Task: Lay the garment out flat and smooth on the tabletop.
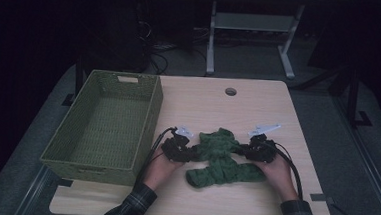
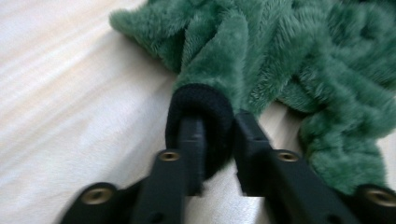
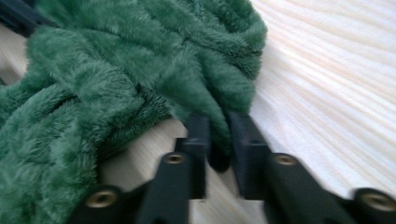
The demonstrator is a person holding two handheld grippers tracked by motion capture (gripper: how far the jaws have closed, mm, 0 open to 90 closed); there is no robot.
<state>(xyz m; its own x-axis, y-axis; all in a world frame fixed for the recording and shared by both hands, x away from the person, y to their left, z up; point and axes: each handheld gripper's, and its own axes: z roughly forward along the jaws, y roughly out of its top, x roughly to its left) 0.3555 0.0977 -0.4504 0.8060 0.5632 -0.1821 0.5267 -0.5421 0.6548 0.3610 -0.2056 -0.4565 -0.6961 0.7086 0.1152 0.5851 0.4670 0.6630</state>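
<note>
A crumpled green fleecy garment [image 1: 220, 159] lies on the light wooden table [image 1: 253, 201], between my two grippers. My left gripper [image 1: 190, 151] sits at its left edge. In the left gripper view a black cuff [image 2: 205, 100] of the garment [image 2: 299, 56] lies between the slightly parted jaws of the left gripper [image 2: 218, 123], loose rather than squeezed. My right gripper [image 1: 243, 150] is at the garment's right edge. In the right gripper view a green fold [image 3: 205, 98] runs down into the narrow gap of the right gripper [image 3: 219, 122], which is also slightly parted. Both grippers rest low on the tabletop.
A green woven basket [image 1: 153, 115] stands on the table's left side, close to my left hand. A round cable hole [image 1: 230, 91] is near the far edge. Bare wood lies in front of and beyond the garment. Desk legs and cables stand on the dark floor behind.
</note>
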